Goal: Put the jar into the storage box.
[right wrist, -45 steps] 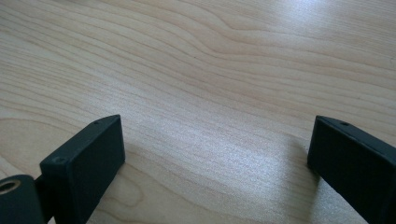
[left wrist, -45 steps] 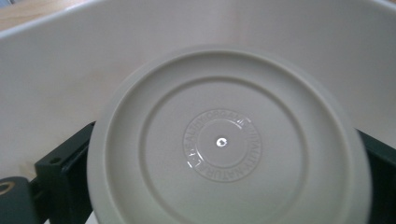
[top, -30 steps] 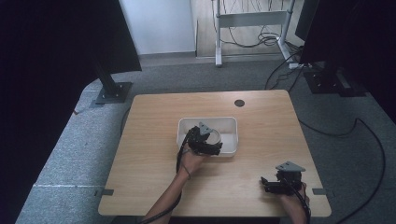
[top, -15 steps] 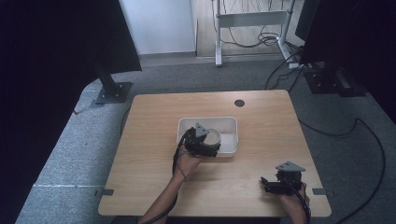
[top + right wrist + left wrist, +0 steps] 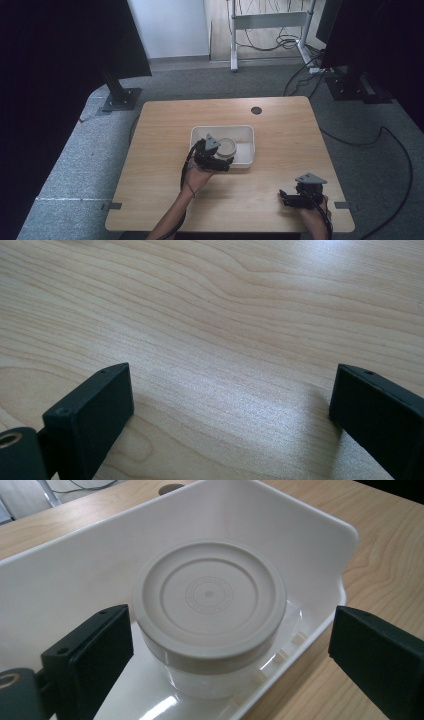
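**Jar in the tray, both grippers wide**

Table (image 5: 165, 130) of pale wood carries a white tray (image 5: 245, 134) near its middle. The left gripper (image 5: 227, 645) hangs at the tray's near-left corner, jaws spread wide on either side of a clear jar (image 5: 210, 615) with a cream lid (image 5: 209, 597), touching neither side of it. The jar stands upright inside the tray, towards its left end. By the table's near-right corner the right gripper (image 5: 230, 410) sits low over bare wood, jaws wide apart with nothing between them.
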